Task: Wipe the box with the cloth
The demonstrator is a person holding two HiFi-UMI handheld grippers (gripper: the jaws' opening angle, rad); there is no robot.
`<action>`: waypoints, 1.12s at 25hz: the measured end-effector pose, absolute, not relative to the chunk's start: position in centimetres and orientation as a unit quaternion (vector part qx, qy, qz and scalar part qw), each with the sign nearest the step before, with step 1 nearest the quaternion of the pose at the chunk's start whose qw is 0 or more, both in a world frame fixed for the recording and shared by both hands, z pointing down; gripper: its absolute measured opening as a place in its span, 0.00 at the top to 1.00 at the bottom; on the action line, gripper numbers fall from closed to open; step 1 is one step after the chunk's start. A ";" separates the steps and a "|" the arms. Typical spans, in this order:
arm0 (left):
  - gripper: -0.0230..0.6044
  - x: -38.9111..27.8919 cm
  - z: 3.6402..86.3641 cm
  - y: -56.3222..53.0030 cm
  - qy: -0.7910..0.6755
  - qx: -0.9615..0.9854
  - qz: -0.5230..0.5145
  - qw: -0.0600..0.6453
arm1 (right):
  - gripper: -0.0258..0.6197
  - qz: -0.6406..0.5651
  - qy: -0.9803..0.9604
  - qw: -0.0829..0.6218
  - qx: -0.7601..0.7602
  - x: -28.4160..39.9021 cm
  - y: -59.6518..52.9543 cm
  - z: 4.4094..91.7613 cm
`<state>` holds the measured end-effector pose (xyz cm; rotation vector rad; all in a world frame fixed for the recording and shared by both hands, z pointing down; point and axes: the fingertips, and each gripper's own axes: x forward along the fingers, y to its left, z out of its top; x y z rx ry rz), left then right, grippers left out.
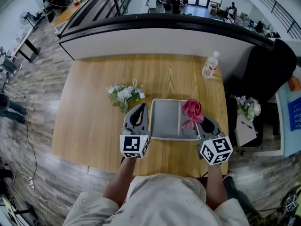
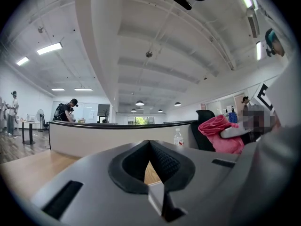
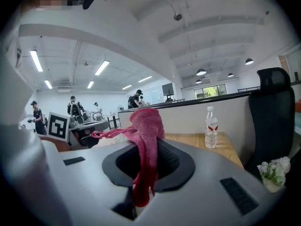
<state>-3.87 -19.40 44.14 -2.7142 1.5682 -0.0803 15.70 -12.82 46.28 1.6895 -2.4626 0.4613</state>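
A shallow grey box point(image 1: 165, 120) lies on the wooden table point(image 1: 94, 107) near its front edge. My right gripper point(image 1: 199, 120) point(image 3: 149, 144) sits at the box's right end, shut on a pink cloth point(image 1: 192, 109) point(image 3: 146, 126). The cloth bunches up above the jaws and hangs over the right part of the box. The left gripper view also catches the cloth point(image 2: 217, 132) at its right. My left gripper point(image 1: 142, 107) point(image 2: 149, 143) lies beside the box's left edge, jaws shut at the tips with nothing between them.
A small bunch of white flowers point(image 1: 125, 94) stands just left of the box's far corner. A water bottle point(image 1: 210, 65) point(image 3: 211, 126) stands at the table's far right. A curved counter point(image 1: 160, 36) backs the table, and a black chair point(image 3: 275, 117) is on the right.
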 end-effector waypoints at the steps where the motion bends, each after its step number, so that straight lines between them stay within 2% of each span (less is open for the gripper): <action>1: 0.94 -3.8 44.1 -19.4 0.500 -0.866 -0.025 0.002 | 0.86 0.155 -0.810 0.046 0.564 16.0 -12.9 46.0; 10: 0.94 -3.5 42.5 -19.3 0.503 -0.864 -0.015 0.010 | 0.86 0.143 -0.756 -0.063 0.635 20.4 -13.3 43.4; 18: 0.94 -3.9 42.0 -18.9 0.508 -0.861 -0.016 0.020 | 0.86 0.010 -0.715 0.011 0.699 22.1 -13.1 42.4; 28: 0.94 -4.0 42.4 -18.6 0.510 -0.860 -0.016 0.020 | 0.86 0.020 -0.719 0.007 0.694 21.9 -13.3 43.1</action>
